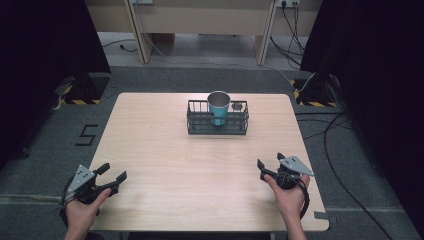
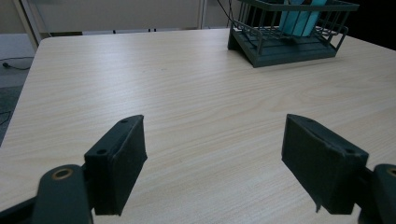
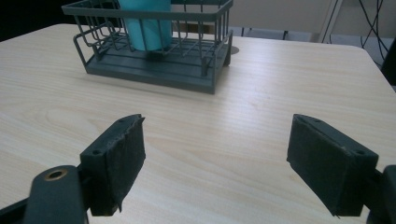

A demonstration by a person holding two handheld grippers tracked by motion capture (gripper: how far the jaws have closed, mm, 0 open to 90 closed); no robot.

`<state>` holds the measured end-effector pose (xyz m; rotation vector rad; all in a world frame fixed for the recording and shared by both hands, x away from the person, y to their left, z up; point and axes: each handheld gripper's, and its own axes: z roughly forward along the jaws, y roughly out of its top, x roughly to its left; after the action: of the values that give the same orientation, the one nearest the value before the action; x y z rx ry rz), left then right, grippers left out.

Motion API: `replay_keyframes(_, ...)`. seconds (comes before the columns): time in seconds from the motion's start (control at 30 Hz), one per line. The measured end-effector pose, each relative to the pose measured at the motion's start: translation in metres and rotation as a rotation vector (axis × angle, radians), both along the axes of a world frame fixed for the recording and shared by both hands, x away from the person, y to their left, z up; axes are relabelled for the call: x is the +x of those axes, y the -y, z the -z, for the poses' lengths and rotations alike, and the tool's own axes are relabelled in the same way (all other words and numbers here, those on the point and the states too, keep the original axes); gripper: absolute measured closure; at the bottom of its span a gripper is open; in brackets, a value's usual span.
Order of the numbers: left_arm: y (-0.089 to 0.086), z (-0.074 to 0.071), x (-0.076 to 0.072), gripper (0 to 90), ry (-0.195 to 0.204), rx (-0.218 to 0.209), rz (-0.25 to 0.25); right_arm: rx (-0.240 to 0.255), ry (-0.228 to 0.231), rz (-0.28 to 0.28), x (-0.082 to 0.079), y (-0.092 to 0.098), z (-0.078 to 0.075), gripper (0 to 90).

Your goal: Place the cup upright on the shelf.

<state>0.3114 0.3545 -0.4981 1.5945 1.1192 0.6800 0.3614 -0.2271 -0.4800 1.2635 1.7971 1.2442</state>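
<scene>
While both hands rest at the near edge of the table (image 1: 150, 150), nothing is being handled. Standing toward the far side, the dark wire rack (image 1: 218, 119) holds 1 teal cup (image 1: 218, 107) upright with a metal rim, seemingly to keep it contained. Well apart from it, the left gripper (image 1: 111, 174) and right gripper (image 1: 270, 164) have their jaws spread wide and hold nothing, seemingly ready to reach.

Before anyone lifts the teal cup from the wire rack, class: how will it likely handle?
The teal cup looks rigid with a metal rim, so probably light and slippery. Standing tall above the wire rack, it may tip or snag if pulled sideways.
</scene>
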Motion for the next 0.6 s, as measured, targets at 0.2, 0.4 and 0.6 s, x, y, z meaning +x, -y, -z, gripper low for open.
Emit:
replay_keyframes(0.2,0.000,0.000,0.000,21.4,0.000,0.000,-0.001,0.003,-0.003,0.012,-0.006,0.004,0.004,19.9)
replay_keyframes(0.4,0.000,0.000,0.000,21.3,0.000,0.000,0.000,-0.003,0.001,0.018,-0.013,0.010,0.009,20.0)
replay_keyframes(0.6,0.000,0.000,0.000,21.4,0.000,0.001,0.001,0.003,0.002,0.021,-0.018,0.011,0.015,20.1)
